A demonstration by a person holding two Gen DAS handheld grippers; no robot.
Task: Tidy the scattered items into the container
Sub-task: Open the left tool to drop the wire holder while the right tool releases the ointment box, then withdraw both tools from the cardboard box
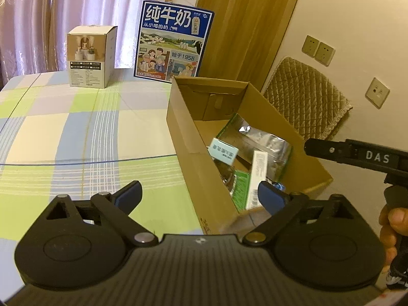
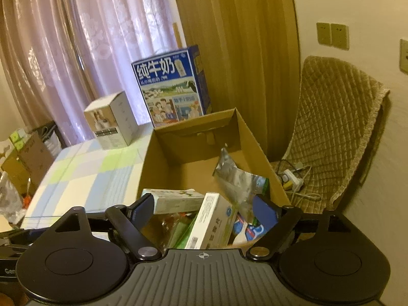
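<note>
While both pairs of jaws stand spread wide with nothing clamped between the blue pads, the left gripper [image 1: 200,196] hangs over the near corner of the open brown cardboard box [image 1: 178,117] on the checked green-and-blue tablecloth [image 1: 76,127], and the right gripper [image 2: 207,209] hovers above that box's near end. Ahead of the right gripper, inside the box, lie a crumpled silver foil pouch [image 2: 234,176], a long white carton with green print [image 2: 176,200] and a white-and-blue medicine packet [image 2: 211,221]. Beyond the box stand a blue milk carton case [image 1: 173,43] and a small white product box [image 1: 89,56].
</note>
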